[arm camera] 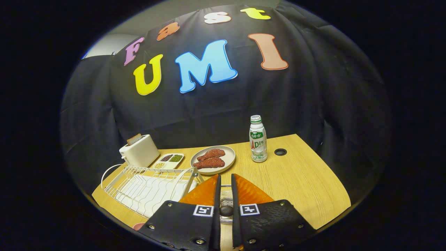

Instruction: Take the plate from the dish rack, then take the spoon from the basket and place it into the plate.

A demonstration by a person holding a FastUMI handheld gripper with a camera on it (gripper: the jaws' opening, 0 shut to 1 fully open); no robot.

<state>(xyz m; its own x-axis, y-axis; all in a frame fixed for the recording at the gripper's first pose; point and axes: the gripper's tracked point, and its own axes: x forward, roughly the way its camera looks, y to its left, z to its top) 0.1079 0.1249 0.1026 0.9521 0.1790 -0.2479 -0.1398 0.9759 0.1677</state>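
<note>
Tongs [225, 177] are being held nearly closed, with only a narrow slot left between the fingers. A small dark rounded end [226, 211], likely the spoon handle, is being seen in that slot over the perforated metal basket [226, 198]. Whether it is being pinched firmly cannot be told.

The plate [212, 159] is lying flat on the tabletop [306, 181], just beyond the tong tips, with two reddish meat pieces [210, 158] on it. The dish rack [150, 188] is sitting left of the plate and nearer the tongs, with no dish in it, so the plate step is being judged done. The spoon step is being judged in hand.

Also by the plate:
- divided seed tray [169, 160], just left
- toaster [139, 150], further left
- bottle [258, 139], to the right, apart

To do this well:
- the grip should be checked on both sides of the handle before lifting
- the spoon should be drawn straight up, clear of the basket wall
- it should be carried forward to the plate's bare near rim, not onto the meat
- it should be let go low, so it is not bouncing off
</note>
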